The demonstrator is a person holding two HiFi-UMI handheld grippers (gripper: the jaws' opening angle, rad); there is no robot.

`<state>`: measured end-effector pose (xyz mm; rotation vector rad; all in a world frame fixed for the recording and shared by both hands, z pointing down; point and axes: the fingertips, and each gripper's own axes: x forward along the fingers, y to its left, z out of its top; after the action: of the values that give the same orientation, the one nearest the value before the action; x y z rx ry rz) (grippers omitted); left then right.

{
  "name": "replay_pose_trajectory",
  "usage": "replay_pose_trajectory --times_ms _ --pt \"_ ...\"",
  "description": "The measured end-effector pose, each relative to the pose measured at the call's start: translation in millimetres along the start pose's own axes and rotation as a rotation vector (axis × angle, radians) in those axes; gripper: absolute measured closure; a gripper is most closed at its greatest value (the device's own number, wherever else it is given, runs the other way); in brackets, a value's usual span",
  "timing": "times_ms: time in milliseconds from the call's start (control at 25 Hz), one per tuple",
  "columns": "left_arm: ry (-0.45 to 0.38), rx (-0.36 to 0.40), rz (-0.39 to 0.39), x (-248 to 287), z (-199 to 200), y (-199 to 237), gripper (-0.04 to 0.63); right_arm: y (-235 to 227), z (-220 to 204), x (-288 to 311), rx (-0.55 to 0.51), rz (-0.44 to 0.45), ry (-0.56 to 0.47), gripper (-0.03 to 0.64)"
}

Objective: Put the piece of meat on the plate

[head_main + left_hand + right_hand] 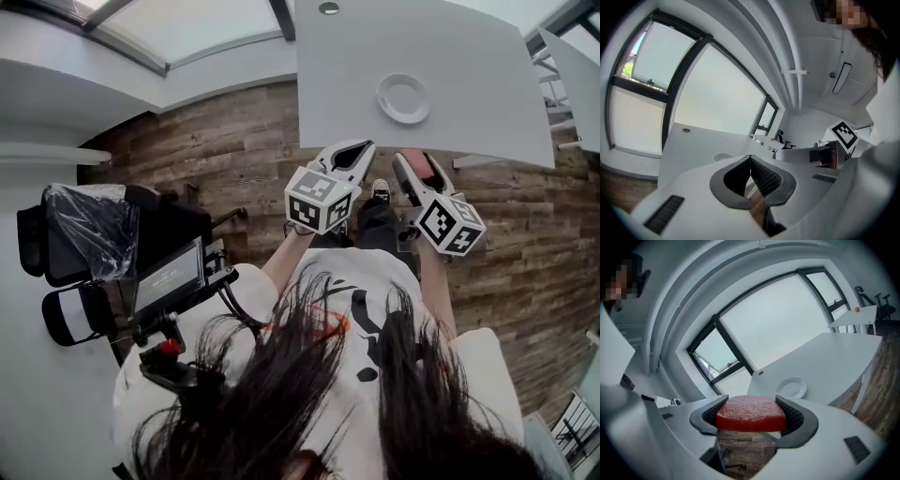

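Meat (750, 412) comes last in our sweep, so we begin at the far left of the head view. There a black bag wrapped in clear plastic (82, 230) and a small screen (169, 277) stand by the wooden floor (234, 155), with a red knob (169, 347) just below the screen.

Next comes our left gripper (352, 152), held over the floor in front of our body, short of the white table (487, 56). In the left gripper view its jaws are pressed together at the tips, with nothing between the ribbed pads (766, 178). Beyond them we see the pale tabletop and a large window (717, 93).

Near it on the right, apart from it, is our right gripper (419, 169), also over the floor and just short of the table's near edge. In the right gripper view its jaws pinch the meat from both sides. It is a red slab with a pebbled top, lying flat and filling the gap between the dark pads. Wooden boards show beneath it, so it hangs in the air, not on any surface.

Farther on, the white round plate (403, 98) sits on the table, well apart from the meat. In the right gripper view it shows just above the right-hand pad.
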<state>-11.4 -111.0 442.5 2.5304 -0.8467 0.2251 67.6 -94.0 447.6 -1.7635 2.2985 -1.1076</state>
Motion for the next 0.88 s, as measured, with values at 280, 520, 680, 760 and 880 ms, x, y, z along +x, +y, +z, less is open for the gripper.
replay_pose_trajectory --times_ms 280,520,680,760,880 --pt "-0.029 -0.031 0.068 5 13 26 0.589 -2 17 26 -0.07 0.039 0.033 0.301" --pt "-0.036 -0.055 0.081 9 14 32 0.589 -15 15 48 -0.172 0.042 0.085 0.301" --pt "0.023 -0.066 0.093 62 8 31 0.589 -73 24 81 -0.269 0.046 0.164 0.301" --pt "0.045 -0.069 0.095 73 3 30 0.589 -90 19 93 -0.317 0.051 0.207 0.301" --pt "0.07 -0.079 0.11 90 -2 32 0.589 -111 12 113 -0.389 0.074 0.271 0.301"
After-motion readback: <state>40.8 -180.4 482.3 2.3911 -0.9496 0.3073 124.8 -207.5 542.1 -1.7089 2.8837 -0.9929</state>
